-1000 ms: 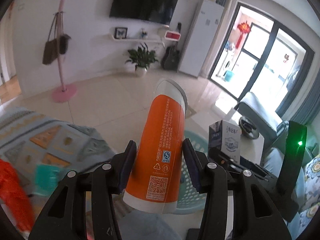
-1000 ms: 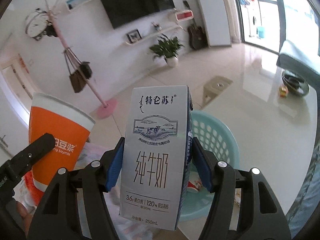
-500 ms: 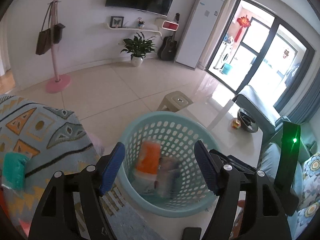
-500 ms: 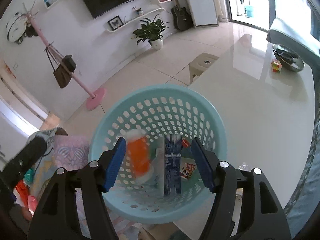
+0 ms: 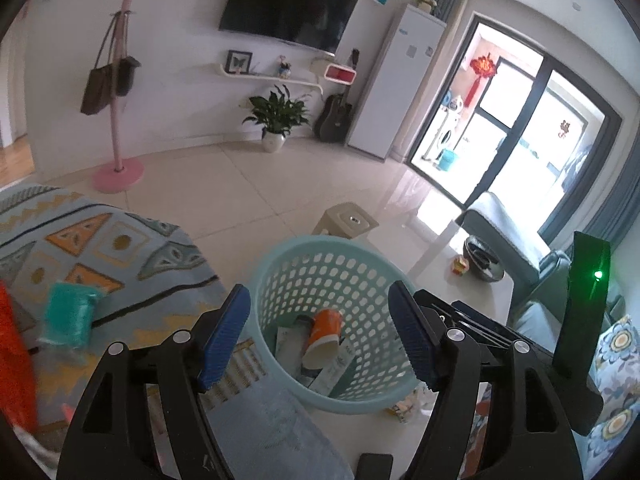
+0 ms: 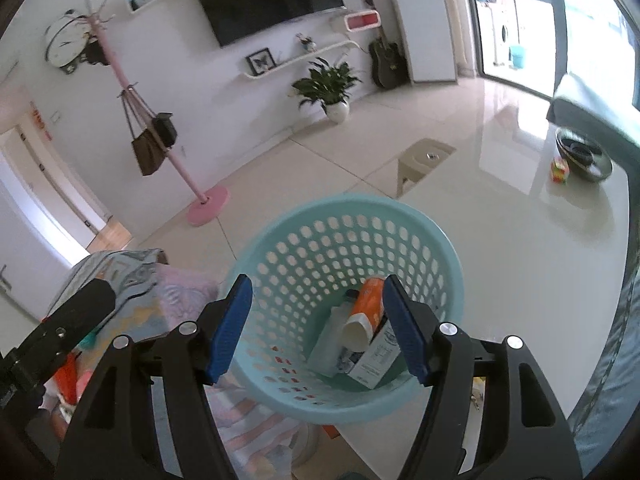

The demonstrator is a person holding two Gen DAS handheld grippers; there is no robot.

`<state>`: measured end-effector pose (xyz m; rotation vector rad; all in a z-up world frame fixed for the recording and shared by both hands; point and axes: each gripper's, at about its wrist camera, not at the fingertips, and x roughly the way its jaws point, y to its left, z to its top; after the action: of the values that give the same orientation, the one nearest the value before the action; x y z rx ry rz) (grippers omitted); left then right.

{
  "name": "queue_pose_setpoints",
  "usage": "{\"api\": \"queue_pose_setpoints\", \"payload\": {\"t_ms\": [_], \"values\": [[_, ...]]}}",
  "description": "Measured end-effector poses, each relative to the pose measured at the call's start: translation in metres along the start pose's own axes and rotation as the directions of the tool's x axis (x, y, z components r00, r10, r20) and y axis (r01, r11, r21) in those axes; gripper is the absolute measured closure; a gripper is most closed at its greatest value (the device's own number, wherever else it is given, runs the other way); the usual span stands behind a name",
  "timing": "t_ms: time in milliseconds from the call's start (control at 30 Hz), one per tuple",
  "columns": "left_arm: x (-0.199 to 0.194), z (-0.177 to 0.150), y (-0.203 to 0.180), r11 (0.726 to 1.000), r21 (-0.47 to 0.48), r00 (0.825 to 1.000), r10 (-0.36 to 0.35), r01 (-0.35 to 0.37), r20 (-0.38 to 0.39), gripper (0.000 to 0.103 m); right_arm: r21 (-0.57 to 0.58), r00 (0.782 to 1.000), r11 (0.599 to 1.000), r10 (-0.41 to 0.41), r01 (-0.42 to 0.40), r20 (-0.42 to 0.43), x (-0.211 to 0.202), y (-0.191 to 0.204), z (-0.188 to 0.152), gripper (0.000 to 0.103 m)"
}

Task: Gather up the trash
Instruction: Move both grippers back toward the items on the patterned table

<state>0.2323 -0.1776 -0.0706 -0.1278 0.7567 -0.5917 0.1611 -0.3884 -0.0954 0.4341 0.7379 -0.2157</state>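
1. The left gripper (image 5: pixel 320 340) and right gripper (image 6: pixel 316 328) both hung over the teal basket (image 5: pixel 280 264) at lower centre, jaws released and grasping nothing.
2. Done, judging by the contents: the orange cup (image 5: pixel 325 334) and milk carton (image 6: pixel 374 360) lay inside the basket among other cartons.
3. Seemingly left: a teal packet (image 5: pixel 70 316) on the patterned blanket (image 5: pixel 120 240) at left, and a crumpled wrapper (image 5: pixel 406 404) on the table (image 6: pixel 520 260) just beside the basket's base.
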Motion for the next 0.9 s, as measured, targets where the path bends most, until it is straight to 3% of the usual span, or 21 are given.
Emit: {"api": "queue_pose_setpoints", "payload": {"t_ms": [133, 467, 667, 900], "values": [[-0.031, -0.002, 0.001, 0.999, 0.006, 0.997, 0.041, -0.041, 0.061, 0.033, -0.041, 0.999, 0.999, 0.034, -0.032, 0.041, -0.023, 0.024, -0.001, 0.039], [-0.120, -0.006, 0.035, 0.987, -0.032, 0.964, 0.161, -0.158, 0.213, 0.033, -0.145, 0.984, 0.982, 0.136, -0.118, 0.115, -0.069, 0.090, -0.007, 0.039], [-0.172, -0.018, 0.083, 0.966, -0.106, 0.936, 0.257, -0.237, 0.241, 0.033, -0.237, 0.972, 0.953, 0.216, -0.189, 0.094, -0.082, 0.131, -0.027, 0.039], [-0.226, -0.044, 0.151, 0.915, -0.197, 0.894, 0.391, -0.352, 0.218, 0.033, -0.370, 0.940, 0.873, 0.340, -0.317, -0.005, -0.091, 0.191, -0.069, 0.039]]}}
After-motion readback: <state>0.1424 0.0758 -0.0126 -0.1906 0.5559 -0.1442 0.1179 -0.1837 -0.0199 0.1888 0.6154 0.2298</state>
